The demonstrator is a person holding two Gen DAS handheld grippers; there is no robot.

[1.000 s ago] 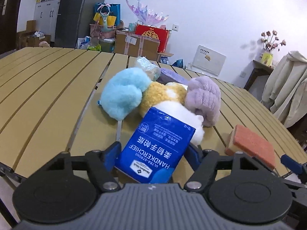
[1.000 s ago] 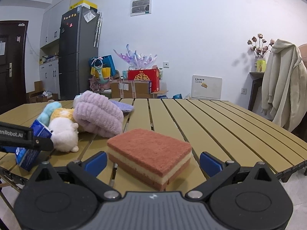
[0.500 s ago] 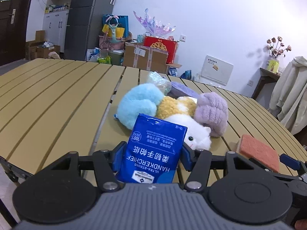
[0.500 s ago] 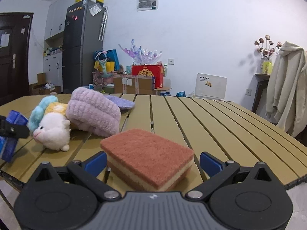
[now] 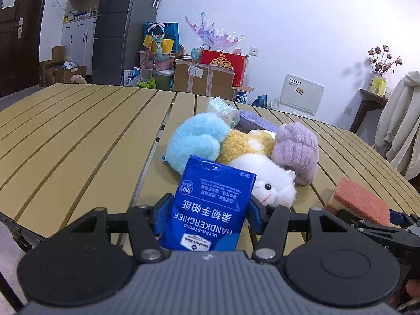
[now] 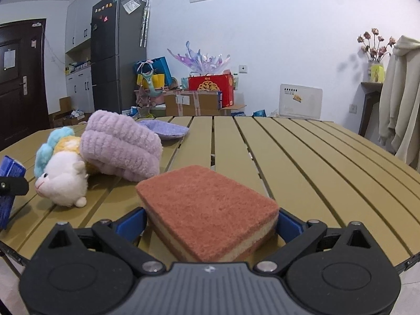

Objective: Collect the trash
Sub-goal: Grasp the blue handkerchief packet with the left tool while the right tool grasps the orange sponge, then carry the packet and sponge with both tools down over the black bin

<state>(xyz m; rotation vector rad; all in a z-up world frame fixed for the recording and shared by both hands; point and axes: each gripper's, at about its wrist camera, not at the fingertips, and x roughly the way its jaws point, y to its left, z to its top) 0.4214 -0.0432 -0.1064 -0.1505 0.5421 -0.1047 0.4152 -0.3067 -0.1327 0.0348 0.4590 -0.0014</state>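
You are getting bright, even room light in both views, with only soft shadows lying on the slatted yellow wooden table (image 6: 302, 157). The fisheye lens is bending the edges and darkening the corners. Nothing is looking blurred; the white wall (image 5: 302, 26) is showing no glare.

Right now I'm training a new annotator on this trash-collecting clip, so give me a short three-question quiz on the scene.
1. True or false: the left gripper is shut on the blue handkerchief pack.
2. What lies between the right gripper's fingers? A) the orange sponge B) a plush toy C) a purple cloth
3. Fill in: the white plush lies on the slatted ____.

Key: 1 true, both pads press its sides; the jaws have just been closing. 2 A, though contact of both pads is unclear. 3 table.
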